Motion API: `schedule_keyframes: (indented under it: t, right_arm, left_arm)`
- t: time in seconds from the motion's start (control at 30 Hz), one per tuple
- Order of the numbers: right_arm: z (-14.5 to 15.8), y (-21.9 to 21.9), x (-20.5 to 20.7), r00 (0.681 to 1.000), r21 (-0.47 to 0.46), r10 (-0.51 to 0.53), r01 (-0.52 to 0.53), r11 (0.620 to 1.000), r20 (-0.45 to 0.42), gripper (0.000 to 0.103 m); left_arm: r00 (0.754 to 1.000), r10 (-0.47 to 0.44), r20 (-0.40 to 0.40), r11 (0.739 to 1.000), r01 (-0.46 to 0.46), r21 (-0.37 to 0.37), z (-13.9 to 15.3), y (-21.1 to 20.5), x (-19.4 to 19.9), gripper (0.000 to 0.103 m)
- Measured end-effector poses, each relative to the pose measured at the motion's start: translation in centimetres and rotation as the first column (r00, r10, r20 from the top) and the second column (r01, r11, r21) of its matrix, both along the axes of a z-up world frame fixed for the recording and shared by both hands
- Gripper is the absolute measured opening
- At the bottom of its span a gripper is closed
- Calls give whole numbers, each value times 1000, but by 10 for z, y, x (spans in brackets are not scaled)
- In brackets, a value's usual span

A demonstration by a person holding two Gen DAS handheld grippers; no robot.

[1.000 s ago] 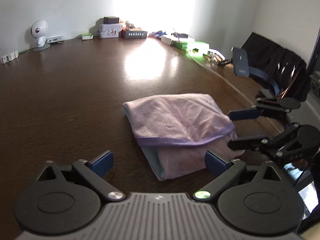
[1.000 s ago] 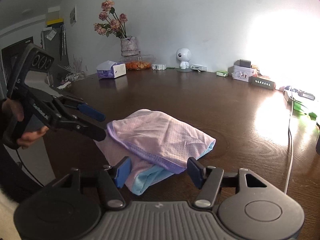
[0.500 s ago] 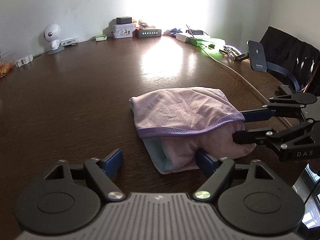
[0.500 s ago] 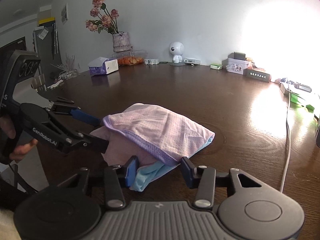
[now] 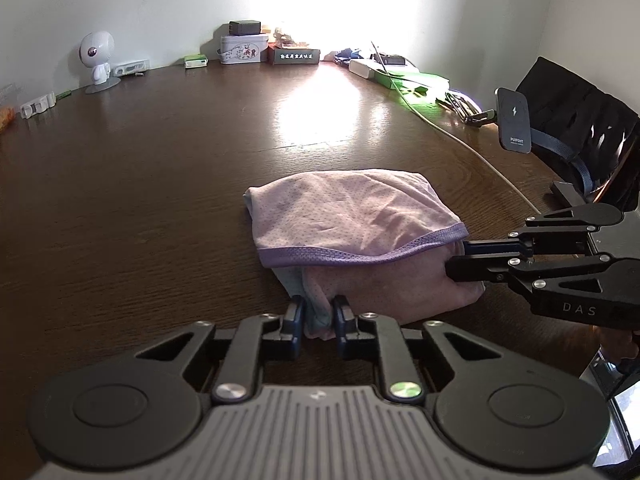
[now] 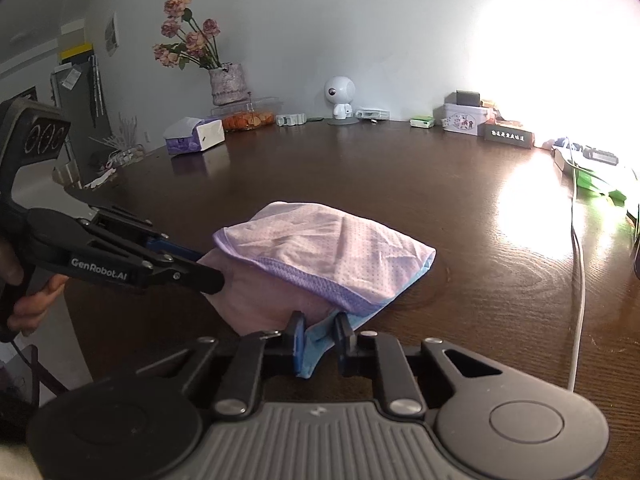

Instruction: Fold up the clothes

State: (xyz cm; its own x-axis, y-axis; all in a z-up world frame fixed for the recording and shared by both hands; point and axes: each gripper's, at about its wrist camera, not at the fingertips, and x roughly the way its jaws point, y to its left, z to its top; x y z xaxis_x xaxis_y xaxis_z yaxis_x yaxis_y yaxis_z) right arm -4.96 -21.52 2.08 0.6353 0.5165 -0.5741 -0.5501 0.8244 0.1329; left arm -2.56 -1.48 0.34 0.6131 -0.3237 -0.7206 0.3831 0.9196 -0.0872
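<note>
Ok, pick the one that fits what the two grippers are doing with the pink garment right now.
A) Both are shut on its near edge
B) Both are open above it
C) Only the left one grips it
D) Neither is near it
A: the left gripper pinches a fold of the pink garment, and the right gripper clamps its blue-lined corner.

"DAS" on right tongs (image 5: 464, 258); "GenRobot.AI" on left tongs (image 6: 200, 268); charger (image 5: 513, 120) reads perhaps "PUIFONT".
</note>
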Motion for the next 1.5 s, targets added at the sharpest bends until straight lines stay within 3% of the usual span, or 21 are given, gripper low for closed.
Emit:
schedule_keyframes:
  t: [0.37,0.7,1.07,1.2,1.5]
  right_arm:
    - [12,16,54,996,-63,-84,81,995,-40,4]
    - [7,24,130,980,-105,-190,182,978,-67,4]
    - [1,24,230,969,-98,-237,231,968,-61,4]
    - [2,30,275,965,-85,-259,255,963,-43,4]
    - [-8,24,376,959,-62,-282,280,958,-11,4]
  left_arm:
    - [999,16,-36,999,-15,45,6,-7,57,9]
    - [999,38,-22,999,-38,5,4,2,131,8]
    - [997,71,14,997,-71,11,1,13,230,9]
    - [995,82,56,995,-85,47,-1,5,271,9]
    - [995,87,48,996,-87,0,-4,0,341,9]
